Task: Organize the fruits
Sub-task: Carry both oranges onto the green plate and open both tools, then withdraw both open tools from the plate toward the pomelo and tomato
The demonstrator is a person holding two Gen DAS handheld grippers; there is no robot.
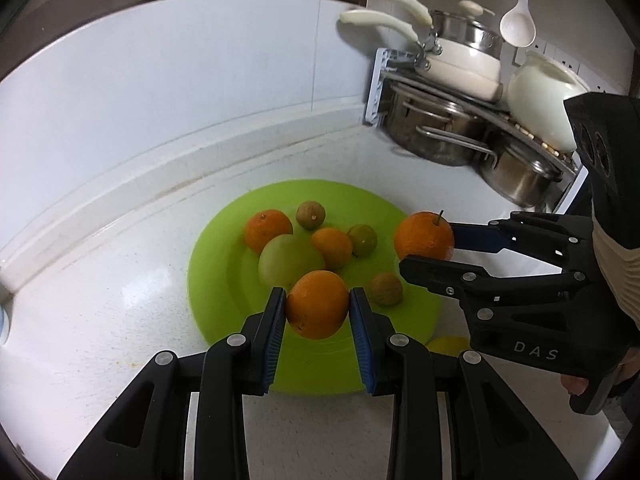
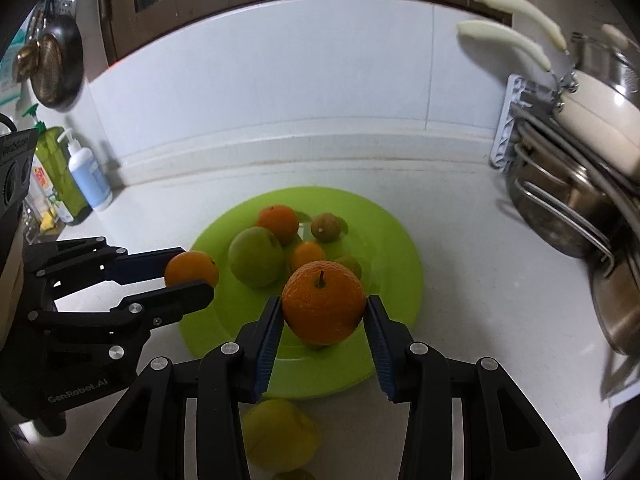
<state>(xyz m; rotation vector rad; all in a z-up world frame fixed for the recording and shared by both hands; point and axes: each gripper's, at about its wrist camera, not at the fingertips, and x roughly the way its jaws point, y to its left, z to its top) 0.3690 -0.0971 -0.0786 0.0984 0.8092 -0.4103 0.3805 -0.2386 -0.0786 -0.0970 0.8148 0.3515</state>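
Note:
My left gripper (image 1: 318,306) is shut on a small orange (image 1: 317,304), held above the near part of the green plate (image 1: 216,264). My right gripper (image 2: 324,312) is shut on a larger orange with a stem (image 2: 323,307), also over the plate (image 2: 392,240). Each gripper shows in the other's view: the right one (image 1: 426,246) with its orange (image 1: 423,239), the left one (image 2: 192,274) with its orange (image 2: 191,267). On the plate lie a green apple (image 1: 289,261), two more oranges (image 1: 267,229) and several small brownish-green fruits. A yellow lemon (image 2: 280,434) rests on the counter by the plate's near edge.
A rack of steel pots and cream-handled pans (image 1: 452,92) stands at the right on the white counter (image 1: 100,320). Soap and detergent bottles (image 2: 86,178) sit at the back left against the tiled wall. A person's sleeve (image 1: 616,272) shows behind the right gripper.

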